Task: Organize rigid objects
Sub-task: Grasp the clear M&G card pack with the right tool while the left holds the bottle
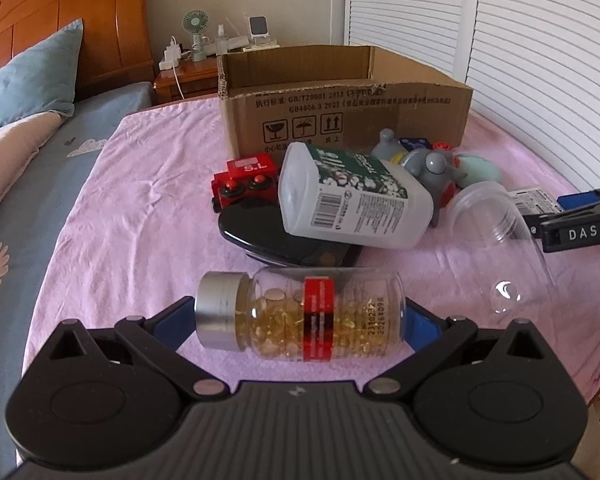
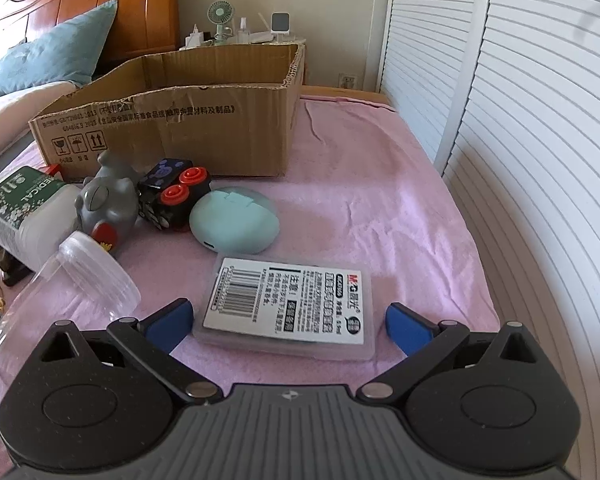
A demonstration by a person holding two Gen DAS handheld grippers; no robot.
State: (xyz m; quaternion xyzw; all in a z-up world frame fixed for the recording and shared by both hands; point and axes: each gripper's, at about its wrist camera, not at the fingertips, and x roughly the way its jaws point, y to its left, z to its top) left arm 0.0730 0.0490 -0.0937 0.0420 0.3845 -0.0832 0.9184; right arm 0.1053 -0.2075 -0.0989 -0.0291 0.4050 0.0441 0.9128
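A clear pill bottle (image 1: 300, 314) with a silver cap and red label lies on its side between the fingers of my left gripper (image 1: 298, 320); the jaws stand wide and I cannot tell if the pads touch it. My right gripper (image 2: 288, 320) is open around a flat clear plastic case (image 2: 288, 312) with a white barcode label, lying on the pink cloth. The open cardboard box (image 1: 340, 108) stands behind the pile; it also shows in the right wrist view (image 2: 172, 128).
On the pink cloth lie a white medical bottle (image 1: 352, 196), a red toy train (image 1: 246, 182), a black flat object (image 1: 268, 236), a grey toy (image 2: 108, 204), a black toy with red wheels (image 2: 176, 196), a mint oval case (image 2: 234, 220) and an empty clear jar (image 2: 72, 292). White slatted doors (image 2: 520, 120) stand at the right.
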